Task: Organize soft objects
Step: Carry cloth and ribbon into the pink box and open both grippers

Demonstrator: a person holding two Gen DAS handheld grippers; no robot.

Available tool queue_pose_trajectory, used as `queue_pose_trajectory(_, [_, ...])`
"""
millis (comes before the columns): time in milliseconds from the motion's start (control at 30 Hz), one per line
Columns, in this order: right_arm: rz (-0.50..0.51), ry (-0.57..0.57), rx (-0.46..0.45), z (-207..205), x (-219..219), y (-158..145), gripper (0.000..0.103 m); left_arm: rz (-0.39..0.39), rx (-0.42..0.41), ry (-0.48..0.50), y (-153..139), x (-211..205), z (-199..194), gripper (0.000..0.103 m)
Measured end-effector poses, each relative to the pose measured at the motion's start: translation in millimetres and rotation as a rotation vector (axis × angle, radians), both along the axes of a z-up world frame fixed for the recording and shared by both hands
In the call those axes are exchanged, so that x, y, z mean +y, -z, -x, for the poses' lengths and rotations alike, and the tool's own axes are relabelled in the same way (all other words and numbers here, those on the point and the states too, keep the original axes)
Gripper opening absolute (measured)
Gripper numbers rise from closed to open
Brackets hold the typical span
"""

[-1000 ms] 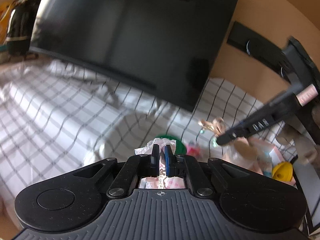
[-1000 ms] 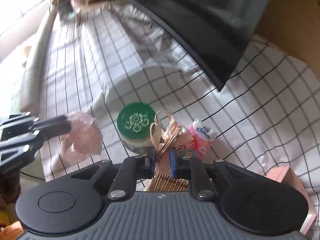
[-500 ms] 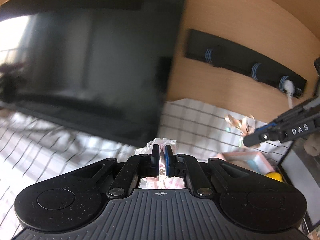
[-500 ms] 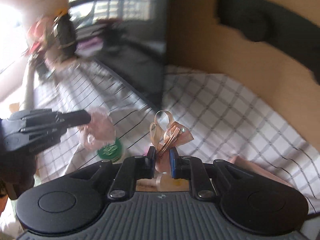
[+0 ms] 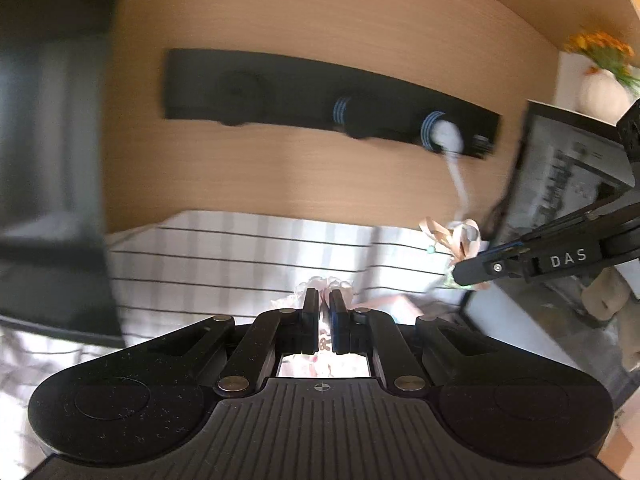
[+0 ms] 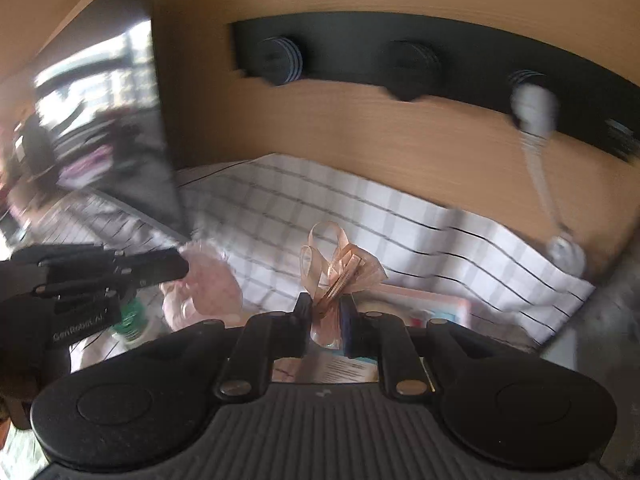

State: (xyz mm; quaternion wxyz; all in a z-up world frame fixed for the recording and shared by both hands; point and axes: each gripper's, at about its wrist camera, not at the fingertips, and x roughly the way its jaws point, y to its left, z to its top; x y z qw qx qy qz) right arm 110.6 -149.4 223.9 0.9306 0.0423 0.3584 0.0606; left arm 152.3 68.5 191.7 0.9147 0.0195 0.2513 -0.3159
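2 grippers, 1 soft item pinched in each, both held above checked cloth (image 6: 304,204).
L gripper (image 5: 324,300) nips 1 pink frilly pouch (image 5: 326,286); R gripper (image 6: 325,305) nips 1 ribbon bow (image 6: 340,264). Only R view shows green lid (image 6: 130,318) & pink box (image 6: 432,304).

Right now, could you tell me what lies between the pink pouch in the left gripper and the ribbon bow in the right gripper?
In the right wrist view, only checked cloth shows between the pink pouch and the ribbon bow.
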Motion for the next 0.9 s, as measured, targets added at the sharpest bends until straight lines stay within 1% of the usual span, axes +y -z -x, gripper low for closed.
queue_pose_trajectory(233, [-0.072, 0.143, -0.044, 23.7, -45.4, 15.3, 0.014, 0.016, 0.066, 0.13, 16.8, -64.0, -4.5, 0.007])
queue_pose_trajectory(333, [-0.1, 0.176, -0.071, 26.4, -55.5, 21.9, 0.014, 0.026, 0.107, 0.157, 29.0, -81.6, -9.4, 0.007])
queue_pose_trajectory(400, [-0.132, 0.189, -0.077, 21.5, -61.6, 27.7, 0.014, 0.034, 0.143, 0.152, 41.8, -90.7, -17.5, 0.008])
queue_pose_trajectory(533, [-0.201, 0.218, -0.071, 2.2, -70.5, 47.0, 0.014, 0.061, 0.201, 0.094, 70.5, -93.2, -29.5, 0.008])
queue_pose_trajectory(667, [-0.249, 0.26, -0.046, -22.6, -79.9, 70.6, 0.014, 0.061, 0.278, 0.059, 100.0, -94.5, -43.5, 0.008])
queue_pose_trajectory(767, [-0.288, 0.284, 0.004, -45.3, -86.6, 95.8, 0.014, 0.031, 0.328, 0.033, 116.5, -98.8, -54.4, 0.009])
queue_pose_trajectory(833, [-0.303, 0.284, 0.048, -58.3, -89.4, 112.8, 0.014, -0.022, 0.384, 0.032, 128.4, -105.2, -61.1, 0.012])
queue_pose_trajectory(867, [-0.307, 0.283, 0.068, -64.2, -90.8, 120.8, 0.014, -0.042, 0.403, 0.032, 133.6, -107.7, -62.6, 0.013])
queue_pose_trajectory(900, [-0.312, 0.281, 0.093, -71.0, -91.7, 129.9, 0.014, -0.06, 0.405, 0.03, 136.4, -109.1, -62.5, 0.013])
